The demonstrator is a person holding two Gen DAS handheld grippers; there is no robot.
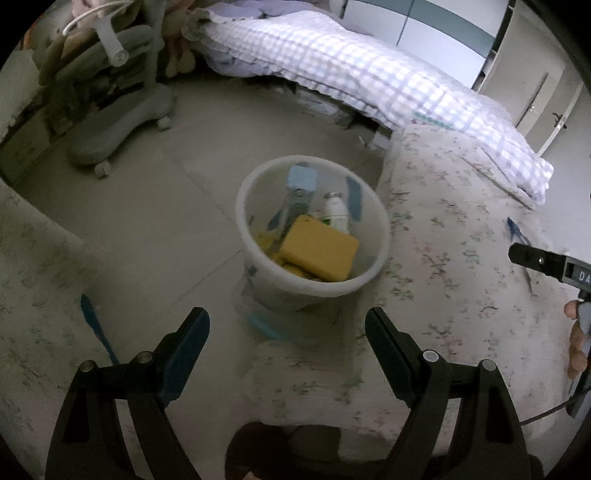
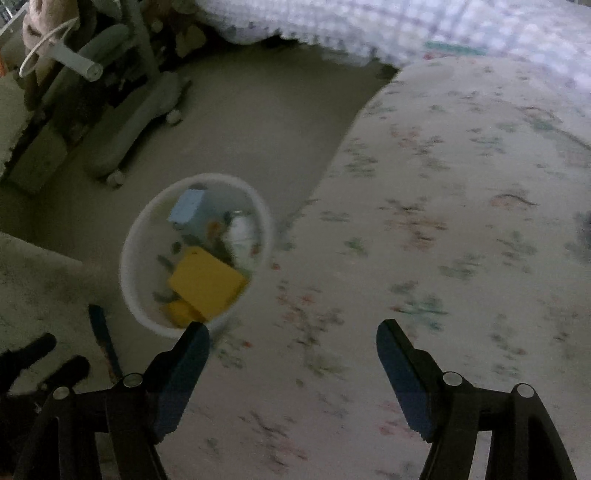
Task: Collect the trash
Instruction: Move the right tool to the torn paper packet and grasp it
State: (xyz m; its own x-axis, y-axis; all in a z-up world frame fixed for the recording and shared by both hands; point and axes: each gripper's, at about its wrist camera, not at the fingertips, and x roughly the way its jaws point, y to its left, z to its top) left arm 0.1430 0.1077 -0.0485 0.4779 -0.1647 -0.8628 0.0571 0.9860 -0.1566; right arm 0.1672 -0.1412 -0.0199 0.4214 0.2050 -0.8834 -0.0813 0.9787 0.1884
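Home bedroom: checked quilt on bed, wardrobe, floor.

Right wrist view is smeared with motion blur: bin contents barely readable. Lower left, the left gripper is cut by the frame edge.

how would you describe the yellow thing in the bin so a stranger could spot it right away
Start at the round white plastic bin standing on the grey floor beside the floral-print bedcover. Inside it, on top of the pile nearest the camera, lies the flat yellow rectangular block. Its bright solid yellow sets it apart from the pale blue card and white bottle behind it.
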